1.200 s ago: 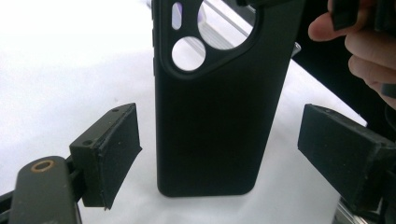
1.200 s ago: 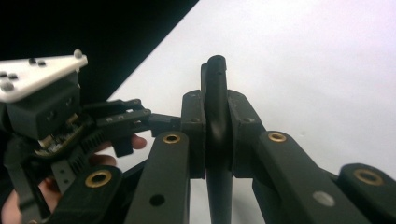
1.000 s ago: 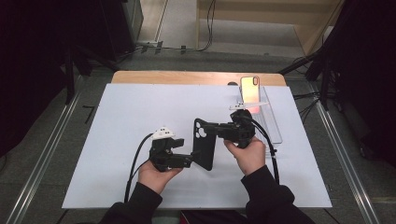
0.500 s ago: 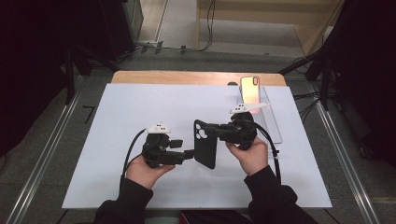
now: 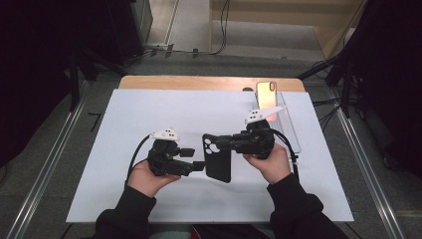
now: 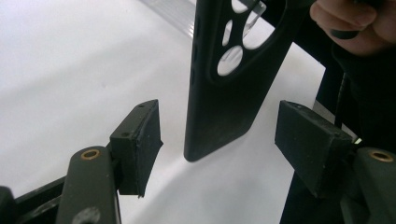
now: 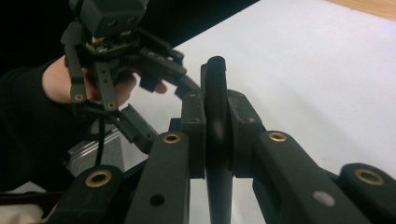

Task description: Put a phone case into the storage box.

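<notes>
A black phone case (image 5: 218, 158) is held above the white sheet (image 5: 124, 119) that covers the counter (image 5: 199, 82), roughly at the middle of the sheet's near half. In the high view it is seen standing with its camera cut-outs at the far end and its long side running toward the person. The right gripper (image 5: 223, 144) is clamped on the case near the cut-out end; in the right gripper view the two black jaws are pressed against both faces of the thin case (image 7: 217, 140), which is seen edge-on between them.

The left gripper (image 5: 200, 166) is held just beside the case on its left, at the near end. In the left gripper view its jaws are spread wide, and the lower end of the case (image 6: 224, 93) is seen between the two pads (image 6: 140, 144) without touching either one; a gap is left on each side. The case's tip hangs just above the sheet.

Each gripper is gripped by a hand, the left hand (image 5: 147, 177) and the right hand (image 5: 271, 162) coming in from the near edge. Farther off on the right, a phone (image 5: 265, 94) with a glossy screen is lying on a clear tray (image 5: 291, 132), well apart from the case.
</notes>
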A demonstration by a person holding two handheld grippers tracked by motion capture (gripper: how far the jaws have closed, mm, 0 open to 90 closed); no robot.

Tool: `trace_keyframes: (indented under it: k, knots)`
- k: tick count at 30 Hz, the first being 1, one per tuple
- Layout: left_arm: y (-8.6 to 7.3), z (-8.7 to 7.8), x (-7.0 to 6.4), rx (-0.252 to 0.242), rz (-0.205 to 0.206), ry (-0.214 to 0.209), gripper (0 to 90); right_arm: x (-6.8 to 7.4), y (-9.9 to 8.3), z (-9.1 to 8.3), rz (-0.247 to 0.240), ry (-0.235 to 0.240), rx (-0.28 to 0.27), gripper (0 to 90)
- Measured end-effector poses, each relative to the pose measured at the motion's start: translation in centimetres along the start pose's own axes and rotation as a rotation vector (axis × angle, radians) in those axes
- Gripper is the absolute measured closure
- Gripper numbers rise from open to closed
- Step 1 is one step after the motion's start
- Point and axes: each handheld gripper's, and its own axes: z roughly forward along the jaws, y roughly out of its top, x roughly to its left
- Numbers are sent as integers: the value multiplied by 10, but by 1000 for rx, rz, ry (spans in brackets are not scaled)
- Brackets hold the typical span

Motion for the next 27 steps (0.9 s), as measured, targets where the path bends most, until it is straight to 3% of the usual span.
trace_keyframes:
  k: [7, 10, 18, 23, 27]
  knots:
    - [7, -7, -1, -30, 17, -22, 315, 0, 0, 0, -9, 69, 12, 774]
    - [9, -9, -2, -25, 39, -31, 315, 1, 0, 2, -20, 99, 19, 774]
    - [13, -10, -3, -21, 52, -82, 322, 4, -1, 9, -43, 154, 48, 774]
    - [13, -8, -5, -9, 76, -130, 452, 5, -1, 11, -45, 198, 48, 775]
    - [13, -6, -4, -6, 65, -183, 577, 4, -1, 13, -40, 232, 40, 775]
